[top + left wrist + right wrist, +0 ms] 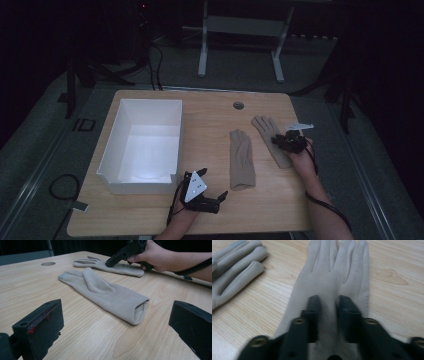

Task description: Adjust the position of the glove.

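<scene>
Two beige gloves lie flat on the wooden table [210,125]. The left glove [241,157] [105,293] [234,262] lies with its cuff toward me. My left gripper [212,184] [117,312] rests near the front edge and points at that cuff, its jaws wide open with nothing between them. My right gripper [280,140] [112,262] [329,302] is pressed tip-down onto the palm of the right glove [265,127] [125,268] [337,267]. Its jaws stand a narrow gap apart with a strip of flat glove fabric between them.
An empty white box [115,135] stands on the left half of the table. A round cable hole [238,105] [48,263] sits near the far edge. Beyond the table stand a desk frame [240,45] and dark floor.
</scene>
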Available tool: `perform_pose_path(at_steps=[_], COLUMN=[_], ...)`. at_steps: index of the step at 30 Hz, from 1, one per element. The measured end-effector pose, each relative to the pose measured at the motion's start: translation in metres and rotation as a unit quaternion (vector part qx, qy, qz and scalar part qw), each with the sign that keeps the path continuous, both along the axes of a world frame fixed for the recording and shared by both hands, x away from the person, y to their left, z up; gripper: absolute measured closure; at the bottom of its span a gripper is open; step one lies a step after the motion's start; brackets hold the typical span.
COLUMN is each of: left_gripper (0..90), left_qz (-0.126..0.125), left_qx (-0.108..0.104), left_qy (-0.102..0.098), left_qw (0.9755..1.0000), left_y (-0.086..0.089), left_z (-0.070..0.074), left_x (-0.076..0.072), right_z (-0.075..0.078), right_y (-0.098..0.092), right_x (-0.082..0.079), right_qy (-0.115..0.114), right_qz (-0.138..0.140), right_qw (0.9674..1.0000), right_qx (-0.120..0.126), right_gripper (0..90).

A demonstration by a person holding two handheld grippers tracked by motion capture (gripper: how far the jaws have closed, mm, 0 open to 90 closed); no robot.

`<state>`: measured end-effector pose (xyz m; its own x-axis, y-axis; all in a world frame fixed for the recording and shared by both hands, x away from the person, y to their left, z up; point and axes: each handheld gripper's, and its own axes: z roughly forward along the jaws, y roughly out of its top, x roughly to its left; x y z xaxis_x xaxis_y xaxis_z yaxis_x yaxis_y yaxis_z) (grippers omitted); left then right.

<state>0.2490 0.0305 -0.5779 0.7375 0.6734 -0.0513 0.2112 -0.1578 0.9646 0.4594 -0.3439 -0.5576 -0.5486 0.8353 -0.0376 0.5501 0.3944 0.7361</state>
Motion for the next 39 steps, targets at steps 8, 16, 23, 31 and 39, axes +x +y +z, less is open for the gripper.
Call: perform_pose_path(at_steps=[8,16,23,31,39], left_gripper=[0.1,0.1,0.1,0.1,0.1], left_qz=[0.001,0.001,0.0,0.0,-0.001], left_qx=[-0.001,0.0,0.002,0.003,0.003], left_qy=[0.002,0.001,-0.001,-0.001,-0.001], left_qw=[1.0,1.0,1.0,1.0,1.0], left_y=[0.0,0.0,0.0,0.0,0.0], left_z=[0.0,0.0,0.0,0.0,0.0], left_x=[0.0,0.0,0.0,0.0,0.0], right_z=[0.008,0.046,0.072,0.062,0.031], right_y=[0.004,0.001,0.004,0.004,-0.002], right_x=[-0.007,-0.036,-0.072,-0.1,-0.099], right_qy=[0.01,-0.024,-0.05,-0.038,-0.002], right_qz=[-0.065,-0.124,-0.173,-0.201,-0.214], right_qw=[0.9973,0.9902,0.9824,0.978,0.9763], right_qx=[0.033,0.06,0.05,0.042,0.033], right_gripper=[82.4,82.5,82.4,82.4,81.8])
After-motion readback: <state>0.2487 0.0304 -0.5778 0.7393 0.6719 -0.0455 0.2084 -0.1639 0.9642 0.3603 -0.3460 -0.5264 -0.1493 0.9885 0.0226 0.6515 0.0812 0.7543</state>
